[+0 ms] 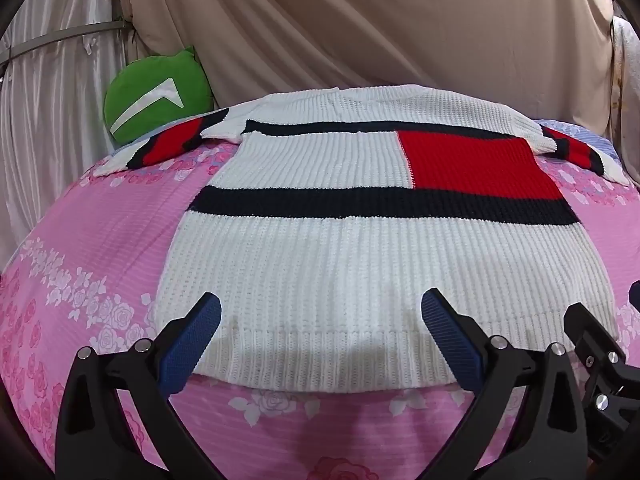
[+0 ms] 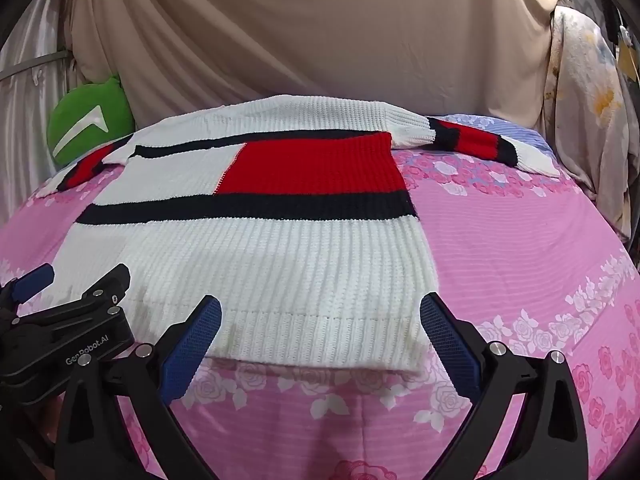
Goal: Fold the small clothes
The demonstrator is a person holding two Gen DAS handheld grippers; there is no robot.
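Note:
A white knit sweater [image 1: 340,264] [image 2: 260,264] with dark navy stripes and a red block lies flat on the pink floral bed cover [image 1: 100,248] [image 2: 520,248], hem toward me, both sleeves spread out at the far end. My left gripper [image 1: 322,308] hovers open over the hem's left half, nothing between its blue pads [image 1: 192,344]. My right gripper [image 2: 320,312] is open over the hem's right half, near the sweater's right bottom corner, and holds nothing. The right gripper's edge [image 1: 592,344] shows in the left wrist view; the left gripper's body [image 2: 68,320] shows in the right wrist view.
A round green cushion [image 1: 158,94] [image 2: 90,120] leans at the bed's far left against beige draped curtains [image 1: 360,32]. A flowered cloth [image 2: 588,112] hangs at the far right. A blue striped pillow area [image 2: 500,128] lies under the right sleeve.

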